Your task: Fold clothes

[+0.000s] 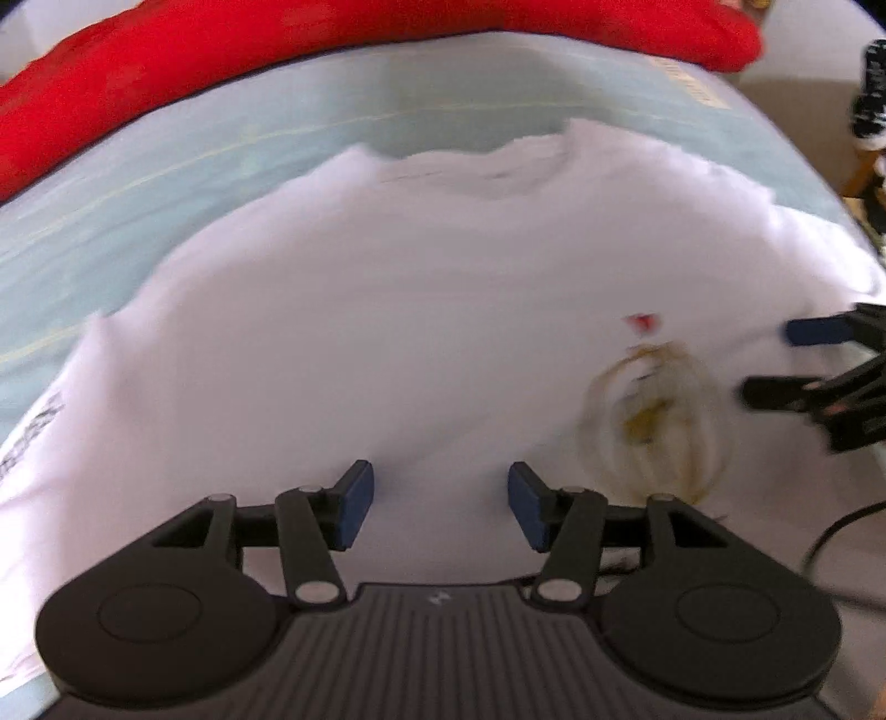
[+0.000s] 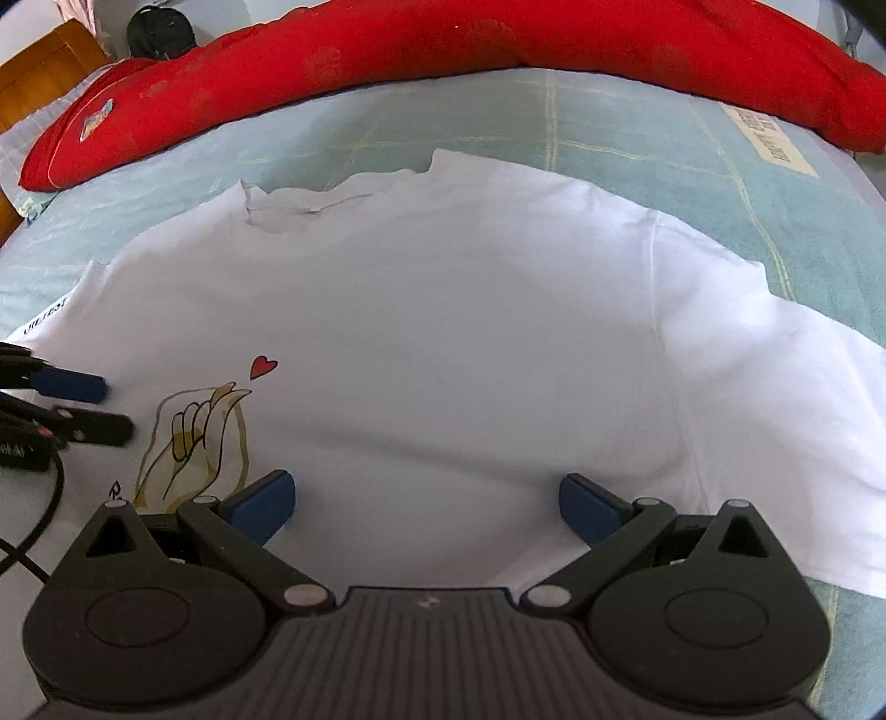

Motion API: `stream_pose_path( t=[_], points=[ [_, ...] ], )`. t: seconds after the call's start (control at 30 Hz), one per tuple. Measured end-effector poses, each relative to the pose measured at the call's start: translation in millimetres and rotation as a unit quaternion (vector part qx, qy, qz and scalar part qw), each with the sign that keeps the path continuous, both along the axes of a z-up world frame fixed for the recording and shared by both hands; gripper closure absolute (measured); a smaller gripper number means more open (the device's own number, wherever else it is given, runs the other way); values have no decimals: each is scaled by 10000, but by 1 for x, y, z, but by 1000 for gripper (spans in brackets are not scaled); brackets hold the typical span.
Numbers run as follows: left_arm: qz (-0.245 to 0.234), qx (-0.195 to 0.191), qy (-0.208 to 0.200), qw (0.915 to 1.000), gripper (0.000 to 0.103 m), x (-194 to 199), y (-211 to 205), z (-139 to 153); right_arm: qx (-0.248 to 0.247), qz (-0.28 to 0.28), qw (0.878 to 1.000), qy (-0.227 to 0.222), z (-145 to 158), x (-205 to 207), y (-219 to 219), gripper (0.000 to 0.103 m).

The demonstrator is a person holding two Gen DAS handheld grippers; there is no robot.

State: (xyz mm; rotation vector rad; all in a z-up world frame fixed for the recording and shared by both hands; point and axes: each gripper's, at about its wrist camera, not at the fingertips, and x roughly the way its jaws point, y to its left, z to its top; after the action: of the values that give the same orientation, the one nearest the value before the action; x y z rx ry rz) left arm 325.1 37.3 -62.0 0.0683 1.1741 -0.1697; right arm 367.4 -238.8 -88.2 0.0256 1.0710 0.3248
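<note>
A white T-shirt [image 1: 387,310] lies spread flat on a pale blue-green bed sheet [image 1: 166,166], collar at the far side. It also shows in the right wrist view [image 2: 470,332], with a hand drawing [image 2: 194,437] and a red heart [image 2: 263,366] on its chest. My left gripper [image 1: 440,507] is open and empty just above the shirt's lower middle; the left wrist view is blurred. My right gripper [image 2: 426,507] is open and empty above the shirt's lower part. Each gripper shows at the edge of the other's view: the right gripper [image 1: 775,360] and the left gripper [image 2: 105,407].
A long red pillow [image 2: 498,50] lies across the far side of the bed, also in the left wrist view [image 1: 277,72]. The bed sheet [image 2: 692,166] borders the shirt. A black cable [image 2: 39,531] runs at the left. A wooden piece of furniture [image 2: 39,72] stands at the far left.
</note>
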Motion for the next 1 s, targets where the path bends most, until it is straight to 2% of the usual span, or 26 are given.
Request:
stream_pose_path(
  t=[0.1,0.2,0.27,0.37,0.43,0.5,0.57,0.67,0.7,0.77,0.9,1.0],
  points=[
    [212,-17,60,9998,49,6,13,6,3,-9,10000,10,1,-1,-1,0],
    [166,-175,-237,9994,51,15,9,19,-68,-25,10000,22,7,-1,1,0],
    [-16,-352,-466,9983,47,24,1,24,18,23,9997,-224,22,-4,1,0],
    [-220,-431,-605,9970,47,46,-11,15,340,446,9965,-616,35,4,4,0],
    [-77,-434,-570,9974,47,60,-6,3,592,598,9949,-549,28,24,3,0],
    [86,-217,-544,9982,46,73,4,-7,651,490,9958,-427,12,47,-7,0],
    [180,88,-625,9978,44,81,22,-12,337,218,9985,-385,-1,67,-24,0],
    [513,367,-573,9964,45,93,44,-7,-66,-347,9982,-477,-1,85,-54,0],
    [600,366,-505,9962,50,94,48,-2,-97,-541,9975,-433,1,89,-63,0],
    [606,135,-470,9970,50,88,47,10,74,-681,9968,-405,13,85,-71,0],
    [94,-667,-493,9965,37,55,23,29,521,-29,9983,-271,36,49,-46,0],
    [-136,-639,-176,9977,34,33,6,12,522,376,9979,18,27,25,-26,0]
  ],
)
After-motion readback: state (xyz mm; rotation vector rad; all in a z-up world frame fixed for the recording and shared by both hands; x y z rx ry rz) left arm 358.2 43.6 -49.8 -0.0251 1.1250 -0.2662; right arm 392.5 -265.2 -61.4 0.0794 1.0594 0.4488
